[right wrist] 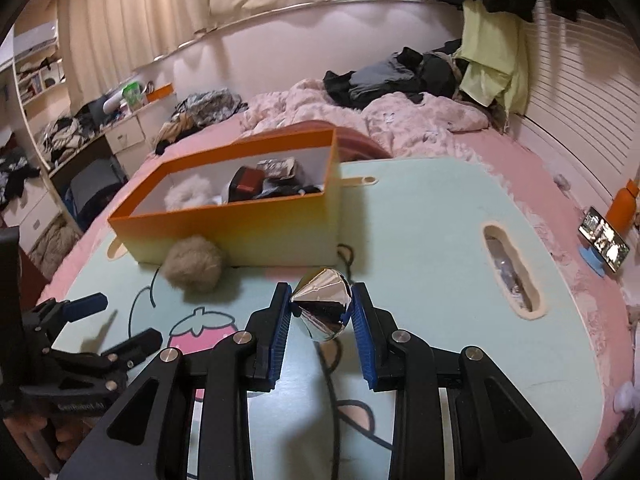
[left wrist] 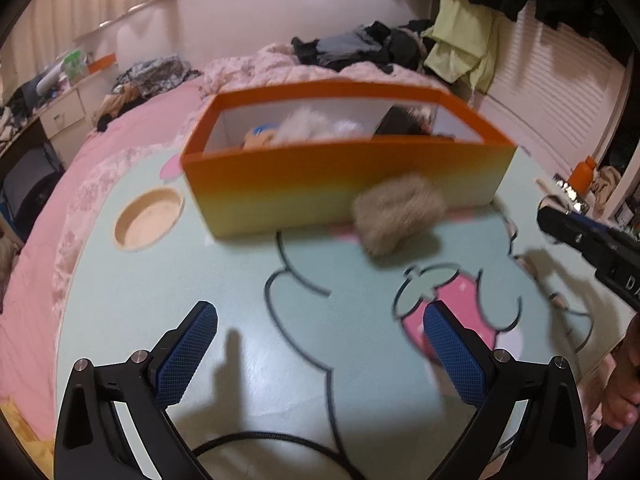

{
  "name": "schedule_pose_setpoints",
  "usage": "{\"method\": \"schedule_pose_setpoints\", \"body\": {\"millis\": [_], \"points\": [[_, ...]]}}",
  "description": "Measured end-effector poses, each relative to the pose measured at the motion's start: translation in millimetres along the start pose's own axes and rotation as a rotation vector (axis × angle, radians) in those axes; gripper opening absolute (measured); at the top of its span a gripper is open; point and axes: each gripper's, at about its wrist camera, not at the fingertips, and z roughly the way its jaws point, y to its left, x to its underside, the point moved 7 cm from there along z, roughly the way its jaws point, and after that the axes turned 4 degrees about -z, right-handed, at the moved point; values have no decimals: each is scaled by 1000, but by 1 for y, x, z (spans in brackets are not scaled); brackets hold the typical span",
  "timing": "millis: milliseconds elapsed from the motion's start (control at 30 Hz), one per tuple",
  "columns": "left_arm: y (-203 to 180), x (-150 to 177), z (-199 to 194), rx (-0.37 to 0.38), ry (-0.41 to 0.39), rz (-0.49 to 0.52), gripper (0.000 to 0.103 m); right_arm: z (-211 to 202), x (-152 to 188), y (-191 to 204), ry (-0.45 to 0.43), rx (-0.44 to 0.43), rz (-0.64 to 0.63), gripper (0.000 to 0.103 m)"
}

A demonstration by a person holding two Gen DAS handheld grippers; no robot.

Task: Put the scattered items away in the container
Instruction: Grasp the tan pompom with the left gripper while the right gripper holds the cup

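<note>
right gripper (right wrist: 321,308) clamps silver cone (right wrist: 323,307) for the orange box (right wrist: 248,232) | left gripper (left wrist: 320,344) open, empty | fur ball (right wrist: 193,264) waits by box

Chrome cone (right wrist: 322,309) clamped — fur ball (right wrist: 193,263) touching box (right wrist: 240,232).

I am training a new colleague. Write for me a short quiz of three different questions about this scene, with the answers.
1. True or false: the right hand-held gripper is shut on the shiny metal cone.
2. Which loose item lies against the front wall of the orange box? A) fluffy beige pompom B) book C) cup
3. Fill in: the left hand-held gripper is ____ and holds nothing.

Key: 1 true; 2 A, the fluffy beige pompom; 3 open.
</note>
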Motion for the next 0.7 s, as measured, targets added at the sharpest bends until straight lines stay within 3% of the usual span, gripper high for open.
{"method": "schedule_pose_setpoints", "body": {"millis": [300,533,600,633,700], "points": [[-19,-23,14,39,15,2,103,-5,-3,-13,-10,-2,41,32],[-19,-30,33,1,26,-22,100,-3,-1,-17,-4,-8,47,32],[-18,-31,34,-11,20,-27,73,-3,-1,-17,-4,-9,47,32],[-18,-30,35,-3,27,-23,66,-3,0,-17,-3,-9,48,32],[-22,-27,35,33,37,-12,27,-3,0,-19,-1,-10,54,32]]}}
